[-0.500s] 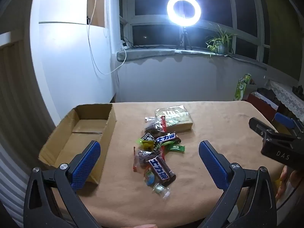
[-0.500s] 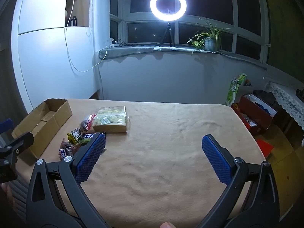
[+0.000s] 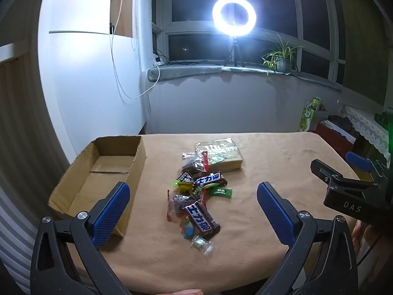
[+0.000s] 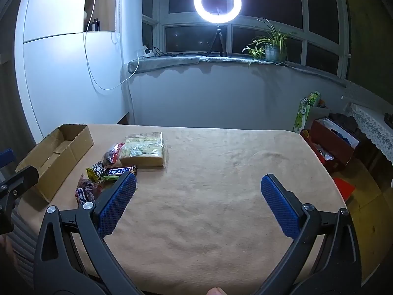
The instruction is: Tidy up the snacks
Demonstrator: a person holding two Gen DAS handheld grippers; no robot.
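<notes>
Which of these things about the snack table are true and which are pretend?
1. The cardboard box has snacks in it already. False: it holds nothing yet.
2. The snack pile lies on the tan tablecloth, beside the box. True.
3. The left hand-held gripper is squeezing a chocolate bar. False: its jaws stand wide open and hold nothing.
4. The right hand-held gripper is open too, over bare cloth. True.
5. The ring light on the windowsill is switched off. False: it glows brightly.
6. A potted plant stands on the windowsill. True.
</notes>
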